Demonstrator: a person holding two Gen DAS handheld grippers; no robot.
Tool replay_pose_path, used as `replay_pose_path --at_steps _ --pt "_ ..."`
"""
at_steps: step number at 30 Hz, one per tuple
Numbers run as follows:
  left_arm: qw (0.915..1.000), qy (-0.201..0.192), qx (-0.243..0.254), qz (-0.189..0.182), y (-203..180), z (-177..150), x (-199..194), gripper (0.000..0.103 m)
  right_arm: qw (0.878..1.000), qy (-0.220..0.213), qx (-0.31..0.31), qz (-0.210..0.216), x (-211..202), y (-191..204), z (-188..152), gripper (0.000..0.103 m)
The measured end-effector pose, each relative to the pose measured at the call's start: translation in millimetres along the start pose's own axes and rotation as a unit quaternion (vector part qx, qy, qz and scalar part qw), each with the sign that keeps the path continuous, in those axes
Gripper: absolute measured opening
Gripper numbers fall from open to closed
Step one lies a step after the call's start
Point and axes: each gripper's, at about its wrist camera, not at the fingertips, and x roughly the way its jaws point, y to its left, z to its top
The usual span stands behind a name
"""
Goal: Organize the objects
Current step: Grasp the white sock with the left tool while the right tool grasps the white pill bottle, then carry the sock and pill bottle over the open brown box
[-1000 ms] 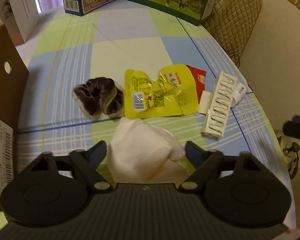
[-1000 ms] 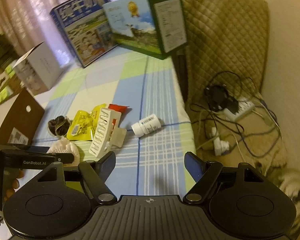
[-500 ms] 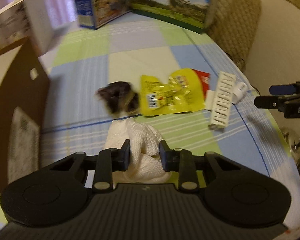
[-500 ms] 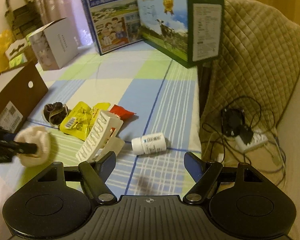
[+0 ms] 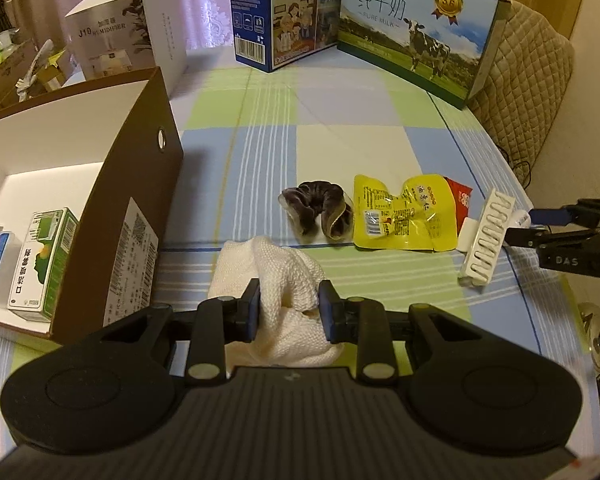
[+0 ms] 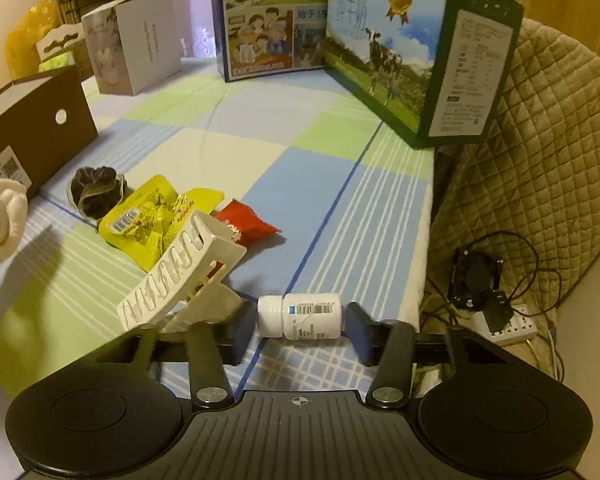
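We have the left gripper [image 5: 288, 308] clamped on the white knitted cloth [image 5: 278, 280], which bunches between its blue pads above the checked tablecloth [image 5: 340, 152], just beside the open brown cardboard box [image 5: 140, 184] that holds a green-and-white carton [image 5: 40, 260]. Our right gripper [image 6: 300, 330] sits with its jaws apart on either side of the white pill bottle [image 6: 300, 316], which lies on its side on the cloth near the table's right edge; we cannot tell whether the pads touch it. Just left of the bottle is the white hair claw clip [image 6: 180, 272], then the yellow snack packet [image 6: 148, 220], a red sachet [image 6: 248, 226] and the dark scrunchie [image 6: 94, 190]. Two milk cartons [image 6: 380, 60] stand at the far end.
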Motion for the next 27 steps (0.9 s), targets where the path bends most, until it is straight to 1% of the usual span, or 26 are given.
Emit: replay_pose_path --at_steps 4,6,11,14,18,22,27 --pt "1.0000 -0.005 -0.001 0.000 -1.8 -2.0 -7.3 0.025 1.000 -0.007 0.001 0.001 -5.6 1.0 -2.3 0.044" --pt "1.0000 -0.008 -0.004 0.001 -1.3 -2.6 -13.3 0.025 1.000 -0.013 0.016 0.005 -15.2 0.5 -3.0 0.044" --pt "0.9995 -0.029 -0.015 -0.004 4.4 -2.1 -37.1 0.025 0.997 -0.037 0.068 0.026 -54.9 3.4 -2.1 0.043" --pt "0.9987 -0.045 -0.018 -0.013 8.7 -0.5 -53.7 0.025 0.994 -0.047 0.086 0.042 -79.5 12.3 -0.3 0.043" --pt "0.9975 -0.063 -0.019 -0.026 17.1 1.1 -76.4 0.025 0.991 -0.063 0.096 0.060 -109.4 34.3 4.8 0.043" --pt "0.9961 -0.074 -0.020 -0.043 33.4 2.7 -94.5 0.025 0.988 -0.082 0.108 0.076 -134.8 64.4 10.8 0.043" --pt "0.9939 -0.092 -0.014 -0.058 68.9 5.6 -118.5 0.025 0.984 -0.094 0.112 0.102 -152.5 114.8 18.2 0.044"
